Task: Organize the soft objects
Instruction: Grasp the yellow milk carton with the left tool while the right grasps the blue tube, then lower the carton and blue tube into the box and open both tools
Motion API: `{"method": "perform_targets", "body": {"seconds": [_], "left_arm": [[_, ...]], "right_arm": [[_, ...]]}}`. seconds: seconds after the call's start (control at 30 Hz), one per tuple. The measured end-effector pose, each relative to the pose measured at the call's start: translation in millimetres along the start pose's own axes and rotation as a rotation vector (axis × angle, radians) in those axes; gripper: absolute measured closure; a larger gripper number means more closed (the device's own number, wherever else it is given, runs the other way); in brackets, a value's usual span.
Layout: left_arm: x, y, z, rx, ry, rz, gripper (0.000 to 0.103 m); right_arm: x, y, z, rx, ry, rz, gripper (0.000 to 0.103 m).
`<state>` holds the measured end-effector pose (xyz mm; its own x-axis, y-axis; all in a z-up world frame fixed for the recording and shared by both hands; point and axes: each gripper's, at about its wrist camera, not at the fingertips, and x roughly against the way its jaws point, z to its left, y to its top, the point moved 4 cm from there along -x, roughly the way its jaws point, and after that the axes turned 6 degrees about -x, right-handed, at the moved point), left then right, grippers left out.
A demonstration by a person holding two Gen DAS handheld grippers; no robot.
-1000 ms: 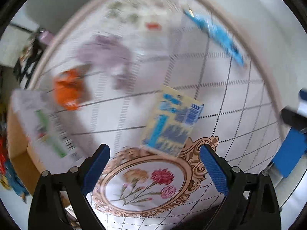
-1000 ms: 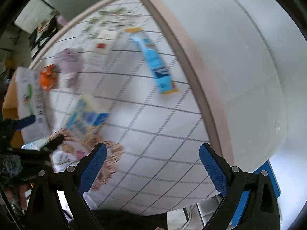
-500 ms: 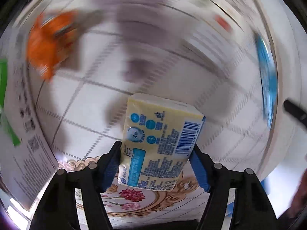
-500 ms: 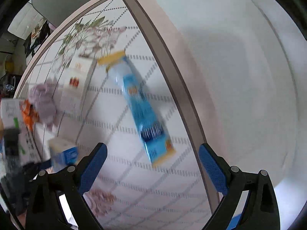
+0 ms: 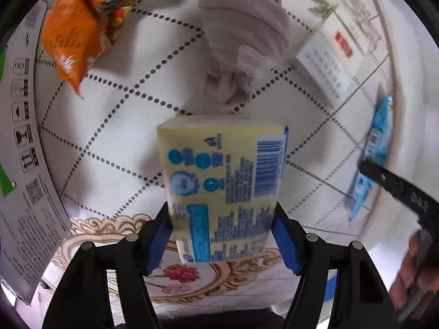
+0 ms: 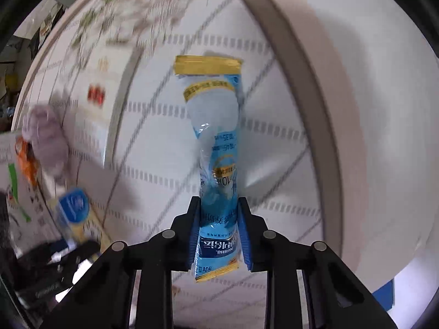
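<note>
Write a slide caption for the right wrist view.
Right gripper shut on a blue stick sachet above the patterned tablecloth.

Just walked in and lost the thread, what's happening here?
A person is tidying soft items off a patterned tablecloth with two handheld grippers. The left gripper is clamped on a yellow tissue pack; the right gripper pinches a blue sachet. An orange snack bag and a lilac cloth lie on the table.

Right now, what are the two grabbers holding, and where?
Left gripper pinches the yellow tissue pack by its near sides; right gripper the blue sachet near its lower end.
</note>
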<state>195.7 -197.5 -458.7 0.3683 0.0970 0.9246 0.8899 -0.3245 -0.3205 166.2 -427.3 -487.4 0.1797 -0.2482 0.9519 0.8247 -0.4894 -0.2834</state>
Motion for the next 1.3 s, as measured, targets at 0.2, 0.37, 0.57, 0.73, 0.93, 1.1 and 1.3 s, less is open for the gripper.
{"method": "perform_targets", "body": {"seconds": [0.2,0.37,0.57,0.73,0.93,1.1,1.3], "left_arm": [[-8,1,-12,0.009,0.039,-0.041,0.042],[12,-17,-2,-0.003,0.039,-0.102,0.043],[56,-64,-10,-0.022,-0.033,-0.207,0.043],[125,-113,-1,-0.017,-0.099,-0.348,0.043],[208,-151,55,0.033,-0.098,-0.492,0.043],[242,-165,108,0.078,-0.051,-0.557,0.043],[263,-163,193,0.127,0.007,-0.569,0.043]], "right_arm": [[-4,-5,-9,-0.075,0.007,-0.024,0.073],[-3,-22,6,-0.042,-0.037,-0.052,0.085],[29,-71,32,0.045,0.072,-0.078,0.087],[80,-112,74,0.166,0.178,-0.121,0.087],[154,-159,154,0.326,0.283,-0.178,0.087],[184,-209,236,0.453,0.304,-0.209,0.087],[183,-227,326,0.478,0.261,-0.225,0.087]]}}
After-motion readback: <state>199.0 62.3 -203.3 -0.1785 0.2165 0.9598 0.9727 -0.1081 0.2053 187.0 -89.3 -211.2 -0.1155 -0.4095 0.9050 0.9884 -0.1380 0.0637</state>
